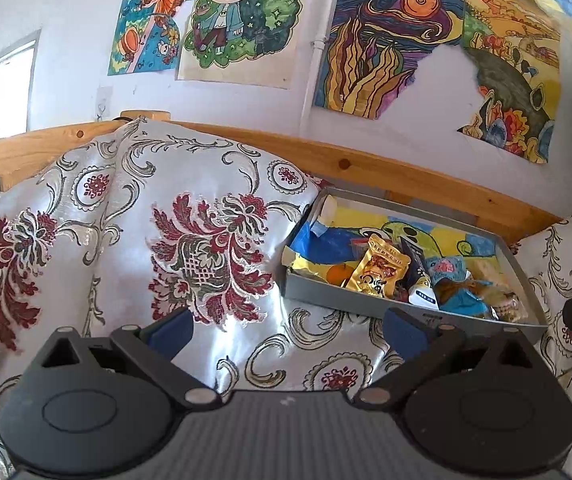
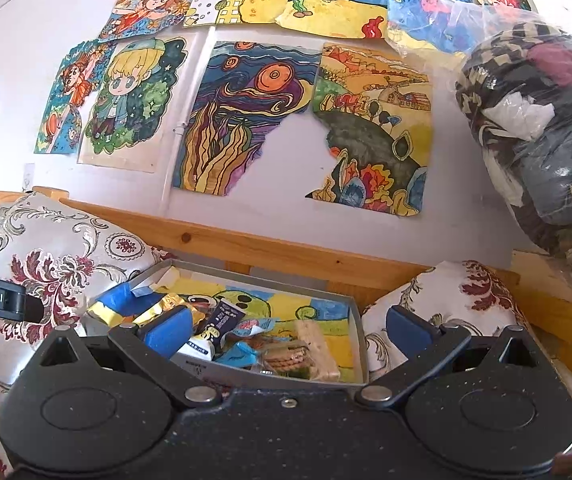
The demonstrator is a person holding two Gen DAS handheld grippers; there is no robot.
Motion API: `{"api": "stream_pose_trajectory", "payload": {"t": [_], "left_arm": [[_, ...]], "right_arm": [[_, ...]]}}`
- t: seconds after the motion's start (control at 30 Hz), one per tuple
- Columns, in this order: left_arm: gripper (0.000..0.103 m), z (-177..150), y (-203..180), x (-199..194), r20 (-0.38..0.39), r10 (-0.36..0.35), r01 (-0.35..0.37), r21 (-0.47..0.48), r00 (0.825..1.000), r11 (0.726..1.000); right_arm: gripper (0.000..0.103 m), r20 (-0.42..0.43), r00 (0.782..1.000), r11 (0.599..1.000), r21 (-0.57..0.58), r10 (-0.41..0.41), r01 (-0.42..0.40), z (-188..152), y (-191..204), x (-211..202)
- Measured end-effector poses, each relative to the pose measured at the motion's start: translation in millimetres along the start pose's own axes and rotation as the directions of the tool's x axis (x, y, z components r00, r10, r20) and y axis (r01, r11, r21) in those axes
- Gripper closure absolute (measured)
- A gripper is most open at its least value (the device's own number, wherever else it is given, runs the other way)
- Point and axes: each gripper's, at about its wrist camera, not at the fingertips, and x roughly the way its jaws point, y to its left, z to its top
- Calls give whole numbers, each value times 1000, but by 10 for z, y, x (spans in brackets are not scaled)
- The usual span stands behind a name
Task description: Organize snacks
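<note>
Two blue-padded fingers of the left hand-held gripper (image 1: 286, 330) stand wide apart with nothing between them, hanging over the patterned cloth (image 1: 133, 248). Its view has the grey tray (image 1: 406, 312) off to the right on that cloth, long axis running away to the right toward the wooden rail (image 1: 366, 168), with a gold snack packet (image 1: 378, 272) upright among other snacks.

From the right wrist, the right hand-held gripper (image 2: 286, 330) is likewise spread and empty, straight before the tray (image 2: 360, 336). Only here show the biscuit packs (image 2: 294, 354) and a clear bag of clothes (image 2: 542, 128).
</note>
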Motion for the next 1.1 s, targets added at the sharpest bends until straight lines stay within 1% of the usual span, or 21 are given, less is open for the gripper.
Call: {"api": "stream_pose_trajectory", "payload": {"t": [0.33,0.63,0.8,0.97,1.1], "left_arm": [[1,-190,35,-176,6,-30,30,70,1000,997],[1,-407,159,-316,-28,-26,28,102,999,994],[1,-430,234,-408,-25,-32,35,98,999,995],[1,-436,283,-500,-17,-46,47,115,999,992],[1,-473,313,-550,-26,-57,60,127,998,990]], "right_arm": [[1,-51,999,1000,21,1,0,-139,22,-282],[1,-106,994,998,70,-3,10,-219,4,-483],[1,-139,990,997,78,-4,15,-260,23,-583],[1,-143,990,997,69,-8,18,-282,72,-714],[1,-156,988,997,74,-5,16,-294,96,-796]]}}
